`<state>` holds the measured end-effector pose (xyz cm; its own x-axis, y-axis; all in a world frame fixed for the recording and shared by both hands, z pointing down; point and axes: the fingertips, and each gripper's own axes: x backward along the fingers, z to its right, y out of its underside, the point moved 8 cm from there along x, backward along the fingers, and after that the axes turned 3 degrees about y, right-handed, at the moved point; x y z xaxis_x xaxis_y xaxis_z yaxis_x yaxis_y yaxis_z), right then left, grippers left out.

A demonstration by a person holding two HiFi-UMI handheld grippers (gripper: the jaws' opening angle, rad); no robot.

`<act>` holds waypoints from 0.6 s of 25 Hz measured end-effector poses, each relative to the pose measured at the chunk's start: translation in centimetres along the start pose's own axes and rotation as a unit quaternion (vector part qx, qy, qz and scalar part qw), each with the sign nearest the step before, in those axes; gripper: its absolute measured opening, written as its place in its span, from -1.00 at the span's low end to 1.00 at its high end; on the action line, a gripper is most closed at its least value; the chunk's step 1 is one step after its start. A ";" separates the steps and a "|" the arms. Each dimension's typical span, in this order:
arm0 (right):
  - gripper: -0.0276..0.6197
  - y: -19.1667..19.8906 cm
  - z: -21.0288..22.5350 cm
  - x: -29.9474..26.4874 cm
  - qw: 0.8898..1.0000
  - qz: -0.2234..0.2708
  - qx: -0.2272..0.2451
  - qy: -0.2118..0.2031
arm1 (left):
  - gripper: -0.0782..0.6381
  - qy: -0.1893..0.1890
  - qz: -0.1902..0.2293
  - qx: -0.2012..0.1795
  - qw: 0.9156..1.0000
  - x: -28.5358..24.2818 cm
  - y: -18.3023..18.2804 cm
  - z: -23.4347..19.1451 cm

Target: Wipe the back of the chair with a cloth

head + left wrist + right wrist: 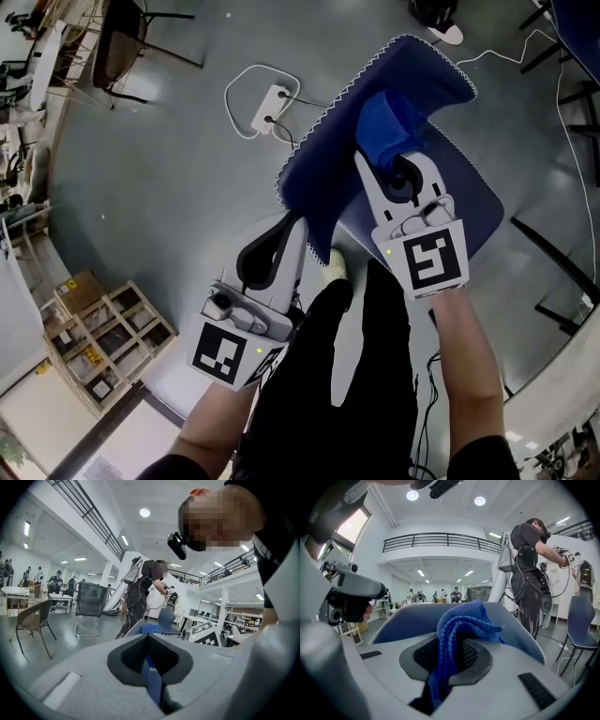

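Chair (319, 159): blue, upper centre of the head view, the broad panel of its back turned toward you.

Your left tool (296, 223), lower left: jaws together, seemingly pinching the back's near edge to steady it.

Your right tool (375, 155), centre: clamped on the cloth (386, 124), a bunched blue wad resting at the back's top rim.

Judgement: wiping is under way at the rim. The wide face below likely remains. No dirt shows either way.

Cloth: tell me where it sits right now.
The cloth is bunched in the right gripper, right of centre in the head view. It is held against the blue chair back, whose near edge the left gripper grips.
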<state>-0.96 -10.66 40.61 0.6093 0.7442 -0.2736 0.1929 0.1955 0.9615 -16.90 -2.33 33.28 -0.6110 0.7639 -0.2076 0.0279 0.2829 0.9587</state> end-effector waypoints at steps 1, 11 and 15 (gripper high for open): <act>-0.73 0.0 -0.6 0.2 1.000 -0.002 0.004 -0.006 | -0.76 0.000 -0.001 0.000 1.000 0.1 0.1 0.1; -0.73 0.9 -7.5 2.3 0.994 -0.030 0.021 -0.104 | -0.76 -0.005 0.008 -0.004 1.000 1.6 0.3 0.1; -0.73 0.8 -9.4 3.6 0.984 -0.041 0.021 -0.170 | -0.76 -0.009 0.008 -0.001 1.000 2.1 0.2 0.0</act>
<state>-5.83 -1.79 40.66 0.8118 0.4685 -0.3485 0.2783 0.2142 0.9363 -18.17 -0.72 33.04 -0.5956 0.7791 -0.1958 0.0352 0.2689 0.9625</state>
